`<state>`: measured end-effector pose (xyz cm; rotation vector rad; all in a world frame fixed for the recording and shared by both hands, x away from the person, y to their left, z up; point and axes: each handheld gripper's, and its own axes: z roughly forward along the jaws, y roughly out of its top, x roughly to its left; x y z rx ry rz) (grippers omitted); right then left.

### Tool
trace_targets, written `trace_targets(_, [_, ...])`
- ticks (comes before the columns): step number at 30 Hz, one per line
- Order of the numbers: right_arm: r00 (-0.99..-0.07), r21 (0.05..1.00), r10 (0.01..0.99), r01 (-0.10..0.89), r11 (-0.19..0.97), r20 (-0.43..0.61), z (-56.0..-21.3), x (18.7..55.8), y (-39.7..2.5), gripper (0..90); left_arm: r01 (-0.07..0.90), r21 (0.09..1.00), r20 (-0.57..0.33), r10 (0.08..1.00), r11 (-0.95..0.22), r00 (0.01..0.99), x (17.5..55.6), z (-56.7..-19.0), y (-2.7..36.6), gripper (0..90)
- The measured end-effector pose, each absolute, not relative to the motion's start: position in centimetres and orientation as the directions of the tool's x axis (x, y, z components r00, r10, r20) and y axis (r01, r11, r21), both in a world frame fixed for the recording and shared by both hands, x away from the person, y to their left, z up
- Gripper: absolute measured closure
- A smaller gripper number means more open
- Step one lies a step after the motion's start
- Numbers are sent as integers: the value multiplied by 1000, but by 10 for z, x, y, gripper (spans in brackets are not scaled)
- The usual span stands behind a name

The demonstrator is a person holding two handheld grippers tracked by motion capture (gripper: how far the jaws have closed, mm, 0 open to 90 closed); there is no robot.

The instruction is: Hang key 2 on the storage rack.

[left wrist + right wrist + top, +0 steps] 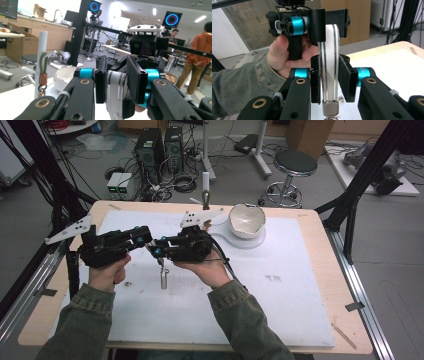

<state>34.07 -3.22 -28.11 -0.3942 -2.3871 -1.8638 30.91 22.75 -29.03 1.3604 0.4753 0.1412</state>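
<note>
Black jaws of the left gripper (148,241), held in the person's left hand (107,272), are clamped on the upper end of a clear, silver-edged strap-like piece (329,53). In the left gripper view that piece (114,92) stands edge-on between the two pads, which press it from both sides. Directly facing this gripper, tip to tip, is the right gripper (159,249), gripped from below by the right hand (207,270). Its jaws are also clenched on the same piece, lower down, as the right gripper view shows. Below the right gripper's jaws the piece ends in a knurled metal clasp (330,109), and in the high view a metal part (163,276) hangs down from between the two grippers toward the white table mat (280,285). Beyond the right gripper, farther across the mat, sits a white bowl (246,220) on a white base.
</note>
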Motion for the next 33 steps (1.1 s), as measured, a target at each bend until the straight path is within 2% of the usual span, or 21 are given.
trace_targets(6, [-961, 940, 134, 267, 211, 243, -286, 342, -31, 638, 194, 962, -253, 363, 191, 897, 313, -293, 227, 726])
trace_targets(13, [-960, 936, 154, 265, 232, 234, -286, 342, -34, 412, 190, 961, -254, 374, 200, 892, 314, -292, 229, 729])
trace_targets(20, [-942, 930, 255, 280, 237, 219, -288, 342, -43, 175, 195, 959, -264, 400, 206, 877, 315, -292, 232, 728])
trace_targets(21, [-935, 931, 286, 281, 234, 210, -288, 342, -46, 119, 194, 960, -263, 405, 203, 876, 316, -292, 232, 728])
trace_targets(25, [-914, 938, 356, 280, 203, 196, -290, 342, -56, 83, 189, 963, -255, 424, 192, 869, 317, -292, 232, 728])
trace_targets(27, [-901, 936, 390, 288, 202, 193, -291, 341, -61, 11, 186, 965, -250, 432, 187, 867, 317, -292, 232, 728])
trace_targets(33, [-883, 940, 435, 283, 190, 178, -291, 340, -77, 10, 180, 968, -240, 448, 172, 861, 319, -292, 231, 728])
